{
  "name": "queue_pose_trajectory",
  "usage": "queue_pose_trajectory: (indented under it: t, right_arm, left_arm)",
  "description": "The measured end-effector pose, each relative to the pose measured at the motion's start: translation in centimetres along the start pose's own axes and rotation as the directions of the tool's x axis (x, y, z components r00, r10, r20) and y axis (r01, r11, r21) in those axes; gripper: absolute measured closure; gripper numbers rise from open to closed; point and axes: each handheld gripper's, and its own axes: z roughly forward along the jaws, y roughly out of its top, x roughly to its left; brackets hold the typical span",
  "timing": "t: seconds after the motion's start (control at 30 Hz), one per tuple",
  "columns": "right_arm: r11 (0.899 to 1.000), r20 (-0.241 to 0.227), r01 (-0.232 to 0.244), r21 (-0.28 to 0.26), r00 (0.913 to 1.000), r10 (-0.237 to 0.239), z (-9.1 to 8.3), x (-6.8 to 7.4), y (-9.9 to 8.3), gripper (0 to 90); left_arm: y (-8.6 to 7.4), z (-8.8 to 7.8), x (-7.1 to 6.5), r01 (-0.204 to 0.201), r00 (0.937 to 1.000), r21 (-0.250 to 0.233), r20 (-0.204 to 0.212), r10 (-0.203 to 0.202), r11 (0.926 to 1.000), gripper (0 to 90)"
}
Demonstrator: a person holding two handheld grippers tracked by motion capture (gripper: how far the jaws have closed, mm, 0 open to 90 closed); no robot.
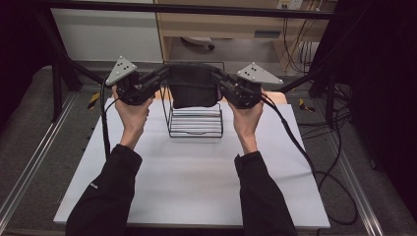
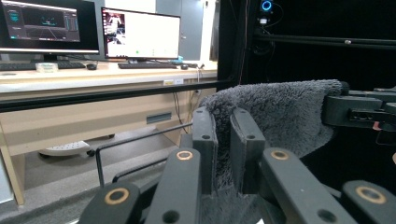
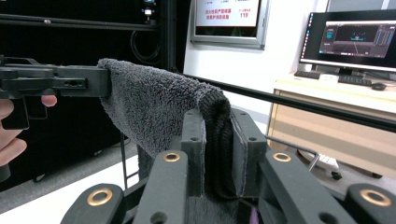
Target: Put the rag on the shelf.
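Dark towel (image 1: 193,86) stretched between left gripper (image 1: 158,78) and right gripper (image 1: 222,81), each clamped on corner, above wire rack (image 1: 195,120) near counter's far edge. Best lowered level, taut.

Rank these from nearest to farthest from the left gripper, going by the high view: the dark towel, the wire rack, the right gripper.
1. dark towel: clamped in the left gripper, hanging just to its right.
2. wire rack: below the towel, on the white table.
3. right gripper: across the towel, clamping its opposite end.
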Motion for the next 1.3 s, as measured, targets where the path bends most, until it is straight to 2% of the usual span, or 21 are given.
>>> queue_pose_trajectory:
  t: [0.1,0.3,0.37,0.77,1.0,1.17,1.3]
  right_arm:
    - [1.000,-0.004,-0.013,0.006,0.9999,0.013,-0.1,0.0,-0.5,77.8]
    - [0.999,-0.013,-0.005,0.032,0.9999,0.006,-0.3,0.1,-0.8,77.2]
    - [0.999,-0.017,-0.002,0.040,0.9999,0.003,-0.4,0.1,-0.9,76.8]
    - [0.988,-0.050,-0.014,0.154,0.9985,0.021,-1.3,0.2,-2.0,72.1]
    - [0.980,-0.052,0.006,0.200,0.9986,0.005,-1.9,0.4,-2.5,66.6]
    - [0.974,-0.056,-0.017,0.227,0.9980,0.030,-2.3,0.5,-2.9,63.1]
    - [0.967,-0.054,-0.030,0.255,0.9975,0.045,-2.5,0.5,-3.5,60.7]
  left_arm:
    - [-0.4,-0.2,-0.1,0.005,1.0000,0.008,0.006,-0.005,1.0000,81.3]
    - [-0.8,-0.5,-0.2,0.005,0.9998,0.045,0.017,-0.006,0.9990,80.8]
    - [-1.0,-0.7,-0.3,0.016,0.9994,0.058,0.028,-0.018,0.9982,80.4]
    - [-2.3,-1.4,-0.9,0.001,0.9990,0.133,0.045,-0.007,0.9911,77.9]
    - [-2.8,-1.9,-1.2,-0.036,0.9988,0.190,0.039,0.029,0.9812,74.2]
    - [-3.3,-2.3,-1.3,-0.051,0.9984,0.236,0.036,0.044,0.9705,70.8]
    - [-3.7,-2.4,-1.4,-0.050,0.9985,0.254,0.033,0.043,0.9659,70.1]
